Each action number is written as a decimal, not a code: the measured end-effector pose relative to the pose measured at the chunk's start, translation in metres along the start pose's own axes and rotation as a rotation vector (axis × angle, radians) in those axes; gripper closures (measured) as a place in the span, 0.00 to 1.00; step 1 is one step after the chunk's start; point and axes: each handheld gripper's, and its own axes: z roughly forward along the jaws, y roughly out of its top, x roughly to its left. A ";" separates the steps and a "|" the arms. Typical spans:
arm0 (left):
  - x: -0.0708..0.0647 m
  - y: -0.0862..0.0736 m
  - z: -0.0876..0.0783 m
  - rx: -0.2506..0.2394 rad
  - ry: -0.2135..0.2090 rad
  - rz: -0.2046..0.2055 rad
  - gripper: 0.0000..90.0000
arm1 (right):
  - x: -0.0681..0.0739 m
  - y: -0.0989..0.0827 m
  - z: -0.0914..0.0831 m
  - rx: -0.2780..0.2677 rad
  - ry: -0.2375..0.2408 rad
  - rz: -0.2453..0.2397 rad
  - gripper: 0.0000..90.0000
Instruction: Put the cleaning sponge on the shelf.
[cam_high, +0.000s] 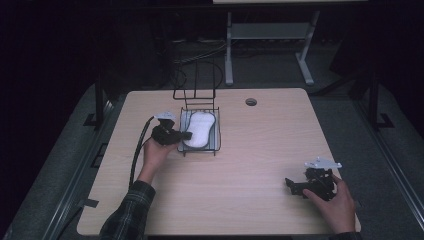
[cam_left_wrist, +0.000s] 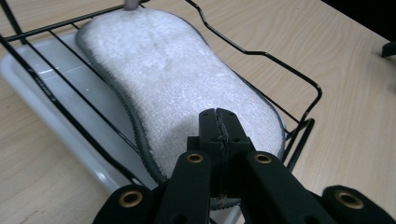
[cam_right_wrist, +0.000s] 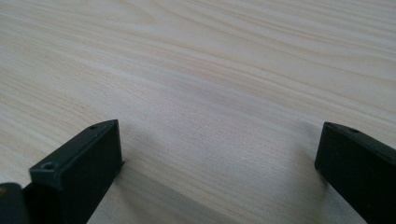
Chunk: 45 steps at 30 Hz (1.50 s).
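A white fluffy pad (cam_high: 199, 127) with grey trim lies in a black wire rack (cam_high: 218, 131) that stands on a pale tray, at the table's middle back. My left gripper (cam_high: 187, 135) reaches in from the rack's left side. In the left gripper view its jaws stand together, and the gripper (cam_left_wrist: 219, 123) lies over the near end of the pad (cam_left_wrist: 177, 79); whether any fabric is pinched I cannot tell. My right gripper (cam_high: 290, 186) rests near the table's front right, held by a hand. In its own view the right gripper (cam_right_wrist: 219, 158) is open over bare wood.
The rack's wire rim (cam_left_wrist: 261, 52) rises around the pad, and the white tray (cam_left_wrist: 28, 79) sticks out beneath it. A round cable hole (cam_high: 251, 102) sits near the table's far edge. A desk frame stands on the dark floor beyond.
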 end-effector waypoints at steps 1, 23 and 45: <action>-0.001 0.000 0.000 0.001 0.000 0.001 1.00 | 0.000 0.000 0.000 0.000 0.000 0.001 0.00; -0.015 -0.006 -0.034 -0.016 0.019 0.037 0.41 | 0.000 0.000 0.000 0.000 -0.001 0.001 0.00; -0.047 -0.049 -0.078 0.049 0.147 0.081 0.15 | 0.000 0.000 0.000 0.000 -0.003 0.001 0.00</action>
